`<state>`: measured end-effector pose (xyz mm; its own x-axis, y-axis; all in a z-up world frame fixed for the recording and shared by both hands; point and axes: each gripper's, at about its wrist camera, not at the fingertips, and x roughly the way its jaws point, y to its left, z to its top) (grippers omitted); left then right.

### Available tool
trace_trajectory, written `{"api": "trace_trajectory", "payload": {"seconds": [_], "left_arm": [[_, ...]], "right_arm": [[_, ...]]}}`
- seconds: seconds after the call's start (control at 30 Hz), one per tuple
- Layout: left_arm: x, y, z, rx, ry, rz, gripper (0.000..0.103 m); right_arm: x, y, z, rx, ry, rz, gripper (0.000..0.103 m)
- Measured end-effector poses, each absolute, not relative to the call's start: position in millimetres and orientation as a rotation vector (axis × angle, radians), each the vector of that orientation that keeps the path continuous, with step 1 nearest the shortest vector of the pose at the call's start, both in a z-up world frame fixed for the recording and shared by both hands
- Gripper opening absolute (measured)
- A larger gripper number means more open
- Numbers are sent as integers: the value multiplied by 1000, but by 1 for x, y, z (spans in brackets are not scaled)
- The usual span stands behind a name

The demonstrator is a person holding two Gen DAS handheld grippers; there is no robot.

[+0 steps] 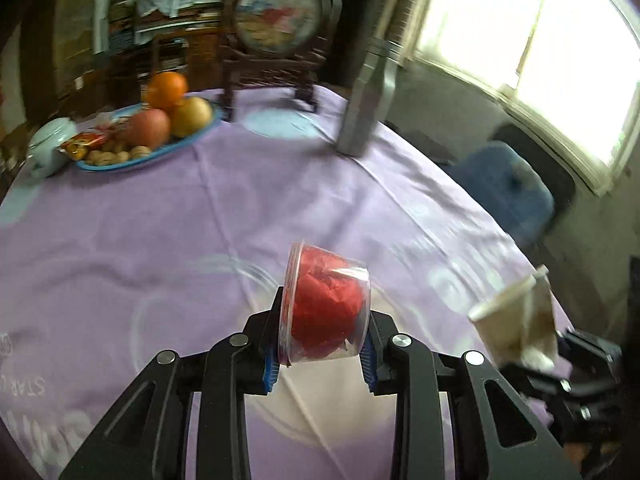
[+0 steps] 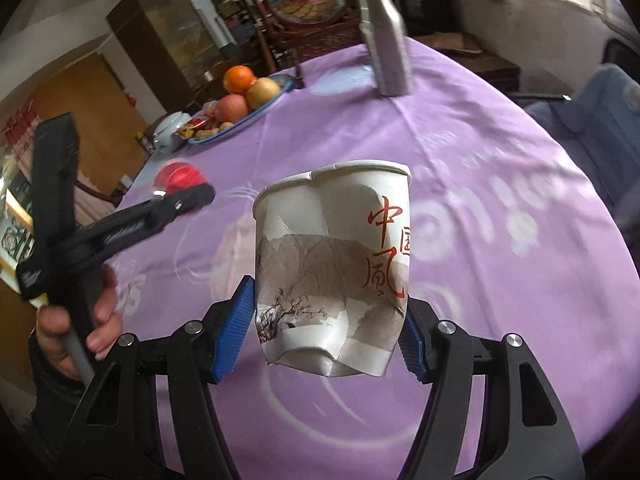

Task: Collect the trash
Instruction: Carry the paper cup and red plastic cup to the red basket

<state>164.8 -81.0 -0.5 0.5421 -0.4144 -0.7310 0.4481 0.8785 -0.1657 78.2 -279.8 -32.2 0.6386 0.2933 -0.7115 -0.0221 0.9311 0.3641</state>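
Clamped in the right gripper (image 2: 330,324) above the purple tablecloth (image 2: 500,280), the crushed paper cup (image 2: 332,268) could buckle and slip, while the left gripper's (image 1: 320,354) smaller clear tub (image 1: 326,306) of red paper, held tilted, might spill.

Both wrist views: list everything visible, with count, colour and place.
plastic tub: 1, clear with red paper inside, held in left gripper
paper cup: 1, white, crumpled, held in right gripper
fruit plate: 1, blue, far left of table
fruit: 3, orange, red, yellow, on plate
lidded bowl: 1, pale, beside plate
flask: 1, silver, upright, far side
round screen: 1, dark wood stand, far edge
tablecloth: 1, purple
chair: 1, blue, right of table
left gripper: black, blue pads
right gripper: black, blue pads
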Motion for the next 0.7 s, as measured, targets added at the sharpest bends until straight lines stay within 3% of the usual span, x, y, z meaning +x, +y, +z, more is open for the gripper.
{"api": "trace_trajectory", "payload": {"seconds": [0.7], "left_arm": [[34,-174,-30,227,943,-752,32]], "right_arm": [[-32,-353,-56,444,804,19,64]]}}
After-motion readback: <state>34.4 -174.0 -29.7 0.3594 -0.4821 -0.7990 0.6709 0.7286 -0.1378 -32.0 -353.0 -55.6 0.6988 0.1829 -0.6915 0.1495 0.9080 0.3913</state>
